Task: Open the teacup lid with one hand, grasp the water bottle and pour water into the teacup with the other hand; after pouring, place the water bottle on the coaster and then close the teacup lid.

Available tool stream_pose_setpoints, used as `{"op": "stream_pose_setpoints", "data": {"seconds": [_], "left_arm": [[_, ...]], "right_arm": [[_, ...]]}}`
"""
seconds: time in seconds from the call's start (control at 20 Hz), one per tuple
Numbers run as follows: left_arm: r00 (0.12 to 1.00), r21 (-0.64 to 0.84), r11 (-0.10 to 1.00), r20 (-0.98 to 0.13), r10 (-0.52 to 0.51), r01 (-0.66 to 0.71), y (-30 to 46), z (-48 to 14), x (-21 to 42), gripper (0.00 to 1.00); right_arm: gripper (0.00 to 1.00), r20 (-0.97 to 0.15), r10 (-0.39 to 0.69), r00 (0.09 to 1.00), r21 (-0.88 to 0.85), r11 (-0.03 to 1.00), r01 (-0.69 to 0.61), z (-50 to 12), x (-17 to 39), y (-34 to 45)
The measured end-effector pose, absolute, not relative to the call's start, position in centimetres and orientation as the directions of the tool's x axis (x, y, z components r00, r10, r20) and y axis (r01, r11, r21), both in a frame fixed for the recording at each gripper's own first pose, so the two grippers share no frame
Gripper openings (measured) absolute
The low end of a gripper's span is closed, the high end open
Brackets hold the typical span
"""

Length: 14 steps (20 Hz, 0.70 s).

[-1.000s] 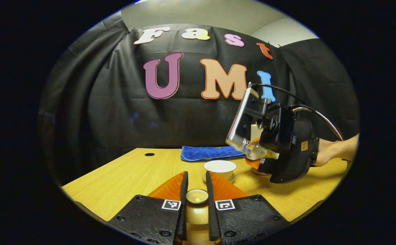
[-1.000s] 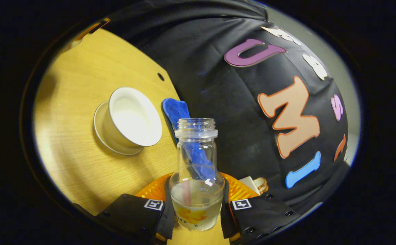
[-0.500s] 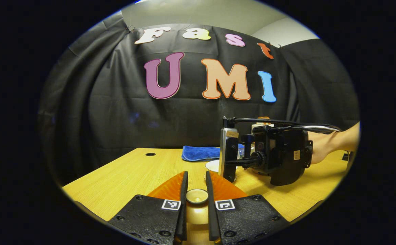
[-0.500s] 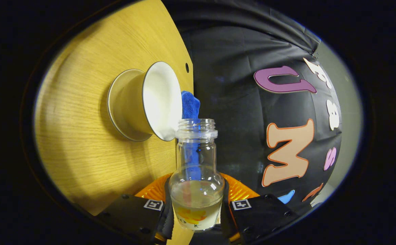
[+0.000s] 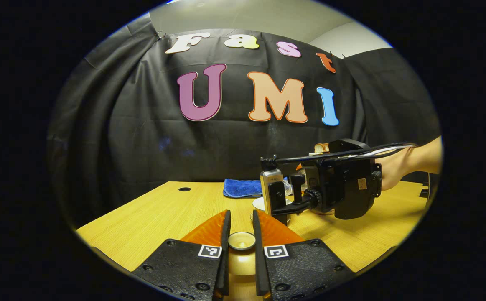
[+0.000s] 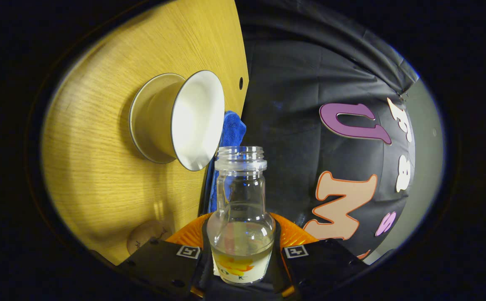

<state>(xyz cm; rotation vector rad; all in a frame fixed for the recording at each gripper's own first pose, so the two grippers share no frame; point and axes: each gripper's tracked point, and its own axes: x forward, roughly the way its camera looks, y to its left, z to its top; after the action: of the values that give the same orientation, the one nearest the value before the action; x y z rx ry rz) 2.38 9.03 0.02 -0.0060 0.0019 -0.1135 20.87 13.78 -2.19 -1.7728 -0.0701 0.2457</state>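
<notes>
The right gripper (image 6: 242, 256) pinches the fat bottom of the small clear glass water bottle (image 6: 241, 217), tipped sideways beside the open white teacup (image 6: 184, 119); glass is hard, slippery and breakable, so that low hold looks safest, while the left gripper (image 5: 241, 244) pinches the small round teacup lid (image 5: 241, 241) by its knob.

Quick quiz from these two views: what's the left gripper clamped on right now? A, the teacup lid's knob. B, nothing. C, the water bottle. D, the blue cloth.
A: in the left gripper view, the left gripper has both fingers pressed against the round knob of the teacup lid.
</notes>
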Motion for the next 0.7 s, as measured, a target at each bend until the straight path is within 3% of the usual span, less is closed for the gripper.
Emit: {"op": "stream_pose_setpoints", "data": {"seconds": [0.7], "left_arm": [[0.994,-0.005,0.994,-0.002,-0.111,0.111,9.2,0.0,2.4,0.22]], "right_arm": [[0.58,-0.091,0.245,0.965,-0.920,-0.392,0.013,-0.7,20.8,14.6]]}}
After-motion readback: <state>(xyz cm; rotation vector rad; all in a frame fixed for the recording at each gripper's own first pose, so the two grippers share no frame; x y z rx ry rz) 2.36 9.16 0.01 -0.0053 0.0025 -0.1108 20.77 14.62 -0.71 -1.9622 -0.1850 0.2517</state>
